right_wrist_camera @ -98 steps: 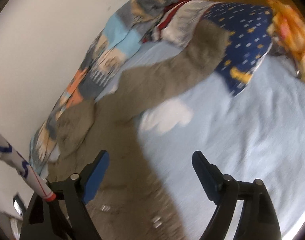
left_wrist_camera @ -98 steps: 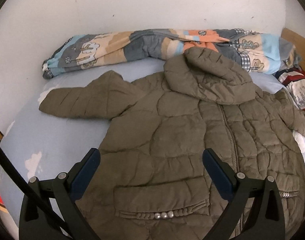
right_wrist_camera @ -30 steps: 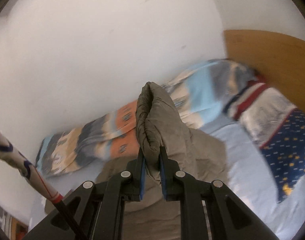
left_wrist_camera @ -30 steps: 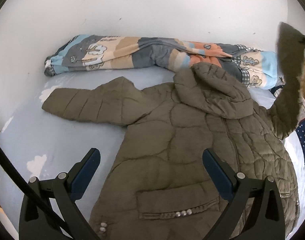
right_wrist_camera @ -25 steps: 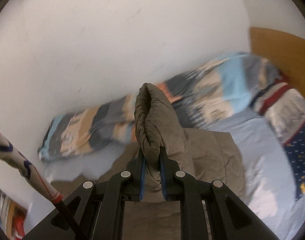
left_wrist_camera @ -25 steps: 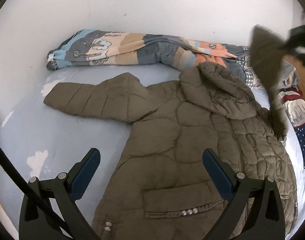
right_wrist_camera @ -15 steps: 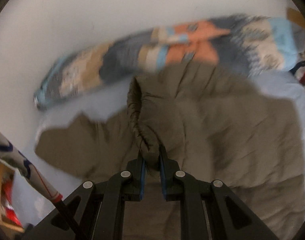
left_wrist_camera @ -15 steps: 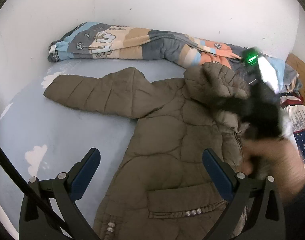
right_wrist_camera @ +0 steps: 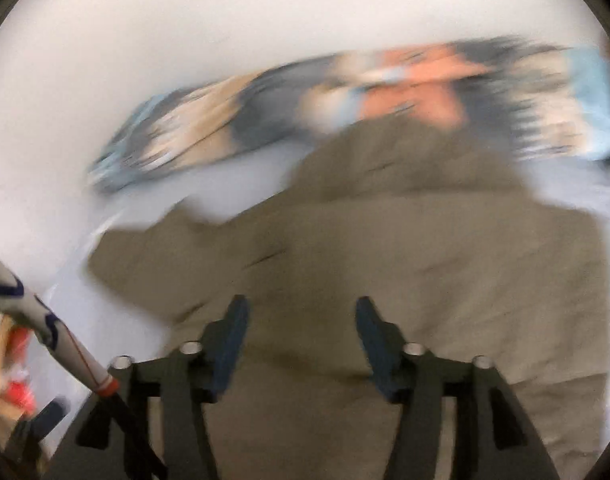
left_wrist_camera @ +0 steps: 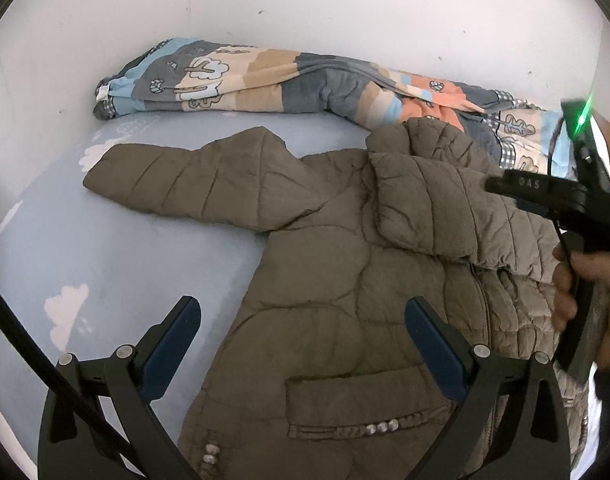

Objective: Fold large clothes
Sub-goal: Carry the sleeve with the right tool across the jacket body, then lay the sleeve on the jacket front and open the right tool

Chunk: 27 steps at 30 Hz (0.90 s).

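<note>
Handling call: puffer jacket (left_wrist_camera: 345, 300) lies flat on bed (left_wrist_camera: 105, 260), soft, bulky, springy. Right hand-held gripper (right_wrist_camera: 301, 336) opening, nothing pinched; left hand-held gripper (left_wrist_camera: 301, 344) released. Grab outstretched sleeve (left_wrist_camera: 193, 184) at cuff.

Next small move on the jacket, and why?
Probably take the left gripper to the outstretched sleeve and fold it across. The other sleeve already lies over the jacket chest, and the right gripper is opening with nothing between its fingers.
</note>
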Each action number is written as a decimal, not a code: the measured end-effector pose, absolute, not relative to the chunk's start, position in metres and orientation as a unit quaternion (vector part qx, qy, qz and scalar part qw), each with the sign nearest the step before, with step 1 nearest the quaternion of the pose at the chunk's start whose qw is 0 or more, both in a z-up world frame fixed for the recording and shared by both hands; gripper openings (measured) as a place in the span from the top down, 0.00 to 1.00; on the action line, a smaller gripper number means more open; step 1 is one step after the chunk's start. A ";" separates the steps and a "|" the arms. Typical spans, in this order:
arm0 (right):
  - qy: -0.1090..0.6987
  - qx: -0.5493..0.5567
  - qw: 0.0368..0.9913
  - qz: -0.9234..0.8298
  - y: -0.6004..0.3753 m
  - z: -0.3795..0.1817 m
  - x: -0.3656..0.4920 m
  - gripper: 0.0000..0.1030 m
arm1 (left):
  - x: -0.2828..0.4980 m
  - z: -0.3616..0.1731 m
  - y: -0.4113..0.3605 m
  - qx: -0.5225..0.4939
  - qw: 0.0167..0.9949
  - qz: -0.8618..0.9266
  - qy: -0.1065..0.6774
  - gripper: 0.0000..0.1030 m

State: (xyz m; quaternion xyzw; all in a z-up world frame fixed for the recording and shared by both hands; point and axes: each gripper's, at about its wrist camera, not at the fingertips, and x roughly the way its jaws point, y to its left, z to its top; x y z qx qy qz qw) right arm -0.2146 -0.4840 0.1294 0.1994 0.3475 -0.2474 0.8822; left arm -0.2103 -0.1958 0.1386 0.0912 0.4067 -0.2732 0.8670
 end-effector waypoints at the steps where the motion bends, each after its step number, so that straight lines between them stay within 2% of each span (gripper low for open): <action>1: 0.356 0.199 0.869 -0.280 -0.502 0.124 -0.220 0.36 | -0.211 0.138 -0.197 0.093 0.867 -0.273 0.405 0.01; 7: 0.394 0.254 0.811 -0.349 -0.574 0.071 -0.239 0.36 | -0.210 0.132 -0.203 0.102 0.865 -0.272 0.410 0.01; 11: 0.409 0.256 0.804 -0.348 -0.576 0.046 -0.235 0.34 | -0.209 0.129 -0.210 0.112 0.862 -0.273 0.412 0.01; 14: 0.422 0.252 0.796 -0.354 -0.577 0.050 -0.231 0.34 | -0.208 0.128 -0.211 0.114 0.862 -0.272 0.412 0.01; 20: 0.376 0.206 0.842 -0.328 -0.534 0.088 -0.212 0.34 | -0.213 0.127 -0.212 0.119 0.864 -0.272 0.407 0.01; 23: 0.394 0.225 0.846 -0.281 -0.517 0.076 -0.195 0.34 | -0.216 0.129 -0.212 0.124 0.867 -0.271 0.400 0.01; 27: 0.434 0.195 0.832 -0.285 -0.497 0.054 -0.184 0.31 | -0.218 0.136 -0.209 0.120 0.871 -0.273 0.390 0.01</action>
